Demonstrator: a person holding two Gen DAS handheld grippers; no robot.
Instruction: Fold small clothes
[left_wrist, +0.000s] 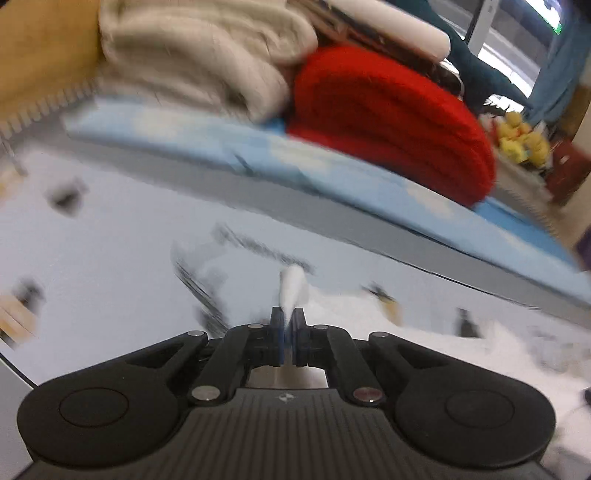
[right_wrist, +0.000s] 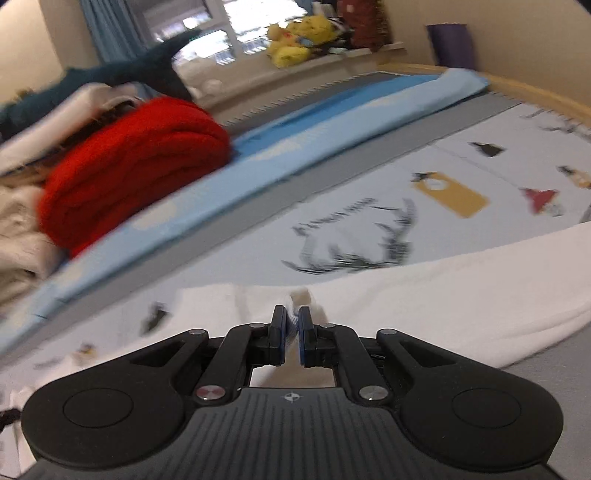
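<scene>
Left wrist view: a white garment (left_wrist: 424, 317), soft and rumpled, lies on a pale printed sheet (left_wrist: 110, 240) covering the bed. Behind it sit a ribbed red knit (left_wrist: 391, 122), rolled thick, and a fuzzy cream blanket (left_wrist: 199, 55) in loose folds, both on a flat light-blue pad (left_wrist: 258, 155). Motion blur smears the sheet's dark prints, and the yellow plush toys (left_wrist: 521, 136) at far right are barely readable. The left tool (left_wrist: 287, 319) is pinched closed on a small peak of the white cloth, which pokes up between its blue-edged pads.

Right wrist view: the same white garment (right_wrist: 443, 295) spreads smooth to the right, its far end cut off by the frame edge. The red knit (right_wrist: 136, 166) and blue pad (right_wrist: 295, 125) blur at left; a dark teal plush (right_wrist: 140, 70) lies behind the knit. The right tool (right_wrist: 291, 321) is clamped shut on a bunched fold of the white fabric at the garment's edge.
</scene>
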